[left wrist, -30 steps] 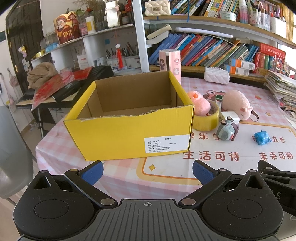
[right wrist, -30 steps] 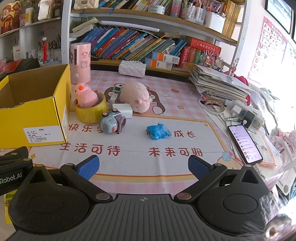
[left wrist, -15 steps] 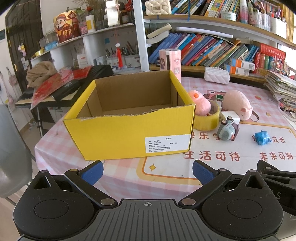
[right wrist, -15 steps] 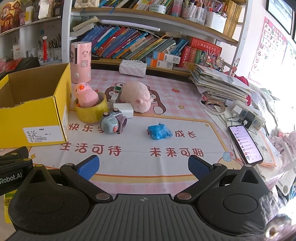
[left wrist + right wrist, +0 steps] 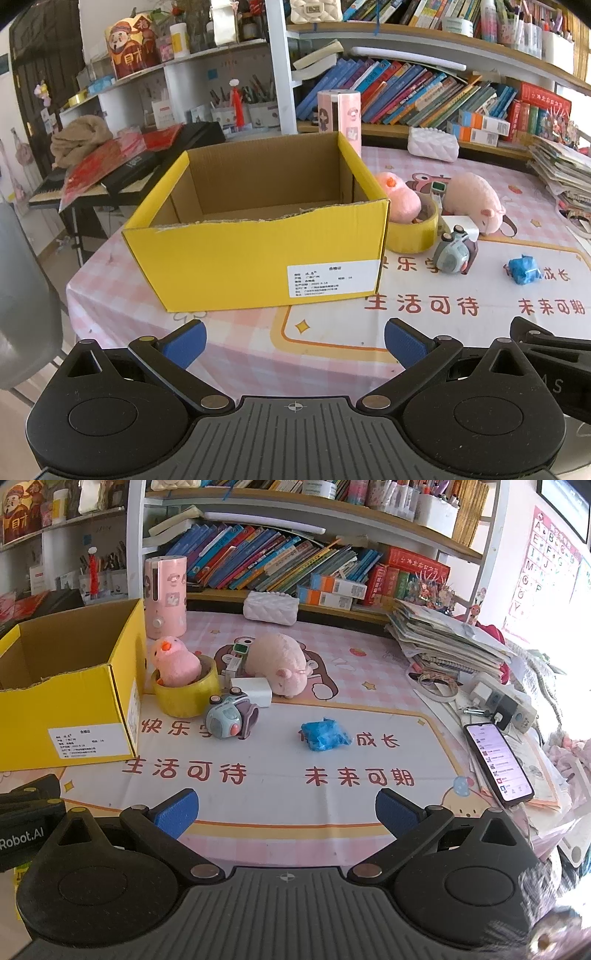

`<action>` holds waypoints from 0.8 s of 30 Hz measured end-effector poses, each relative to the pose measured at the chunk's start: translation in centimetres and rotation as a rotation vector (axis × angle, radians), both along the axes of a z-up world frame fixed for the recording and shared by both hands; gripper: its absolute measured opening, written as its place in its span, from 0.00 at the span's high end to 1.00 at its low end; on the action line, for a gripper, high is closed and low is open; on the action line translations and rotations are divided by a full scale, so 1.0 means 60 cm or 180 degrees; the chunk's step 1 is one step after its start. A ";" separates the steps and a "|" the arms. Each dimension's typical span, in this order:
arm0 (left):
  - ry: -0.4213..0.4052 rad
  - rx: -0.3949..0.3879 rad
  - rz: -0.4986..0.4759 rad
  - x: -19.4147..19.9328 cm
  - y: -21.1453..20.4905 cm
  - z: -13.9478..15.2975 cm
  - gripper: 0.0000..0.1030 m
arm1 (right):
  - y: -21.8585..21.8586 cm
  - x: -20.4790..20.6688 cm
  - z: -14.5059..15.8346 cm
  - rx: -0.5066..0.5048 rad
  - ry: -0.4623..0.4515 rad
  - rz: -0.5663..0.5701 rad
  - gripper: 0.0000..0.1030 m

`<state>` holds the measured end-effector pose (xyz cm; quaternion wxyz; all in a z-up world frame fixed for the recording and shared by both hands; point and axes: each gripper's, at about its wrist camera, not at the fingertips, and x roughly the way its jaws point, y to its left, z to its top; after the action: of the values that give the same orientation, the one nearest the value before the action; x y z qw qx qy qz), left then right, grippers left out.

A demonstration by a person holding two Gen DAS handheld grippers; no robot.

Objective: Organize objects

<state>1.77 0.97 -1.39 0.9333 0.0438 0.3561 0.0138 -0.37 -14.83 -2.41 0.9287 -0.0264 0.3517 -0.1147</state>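
Note:
An open, empty yellow cardboard box [image 5: 258,254] stands on the pink table's left side; it also shows in the right wrist view [image 5: 70,701]. To its right a pink chick plush [image 5: 173,662] sits in a yellow tape roll [image 5: 186,694]. Near them lie a grey toy camera [image 5: 231,718], a white charger block [image 5: 253,688], a pink pig plush [image 5: 280,662] and a crumpled blue wrapper [image 5: 325,734]. My left gripper [image 5: 295,341] is open and empty in front of the box. My right gripper [image 5: 284,810] is open and empty, short of the wrapper.
A pink cylinder [image 5: 166,596] and a white quilted pouch [image 5: 271,605] stand at the back below bookshelves. A stack of papers [image 5: 443,635], a power strip [image 5: 506,705] and a lit phone [image 5: 496,758] lie at the right edge. A grey chair [image 5: 22,295] stands left.
Both grippers have crept slightly forward; the box and toys look a little nearer. Nothing was taken hold of or moved.

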 end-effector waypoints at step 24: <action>0.0017 -0.0069 -0.0054 -0.002 -0.006 -0.001 0.00 | -0.010 -0.007 0.001 -0.0018 0.0054 0.0002 0.00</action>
<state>1.64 0.60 -1.48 0.9329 0.0367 0.3584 0.0018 -0.76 -15.43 -2.35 0.9256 -0.0301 0.3592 -0.1153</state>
